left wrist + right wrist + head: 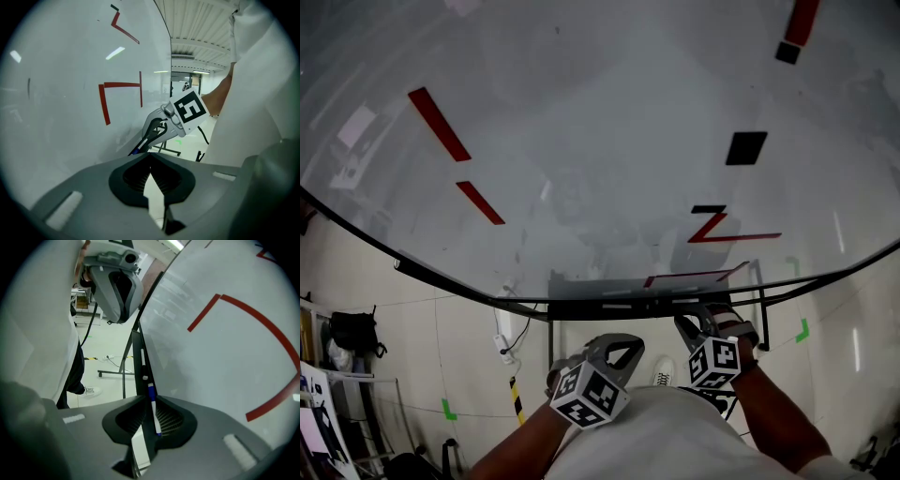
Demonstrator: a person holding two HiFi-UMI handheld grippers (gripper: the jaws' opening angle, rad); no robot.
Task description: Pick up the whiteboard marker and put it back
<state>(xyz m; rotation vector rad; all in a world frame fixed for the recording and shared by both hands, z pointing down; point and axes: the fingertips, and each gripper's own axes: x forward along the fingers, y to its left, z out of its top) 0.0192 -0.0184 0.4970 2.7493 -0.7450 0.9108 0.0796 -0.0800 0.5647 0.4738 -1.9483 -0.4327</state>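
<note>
Your right gripper (145,398) has its jaws pinching the slim white whiteboard marker with a blue cap (153,406), close by the dark ledge (137,357) along the large white whiteboard (225,357). Your left gripper (150,157) has its jaws pressed together on nothing.

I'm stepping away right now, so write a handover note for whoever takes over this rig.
Left tool: shut, empty.
Right tool: shut on the marker, blue end pointing forward, lined up with the tray along the foot of the board.
Done: marker is picked up.
Left: lay it on the tray, open the right tool, pull back.
</note>
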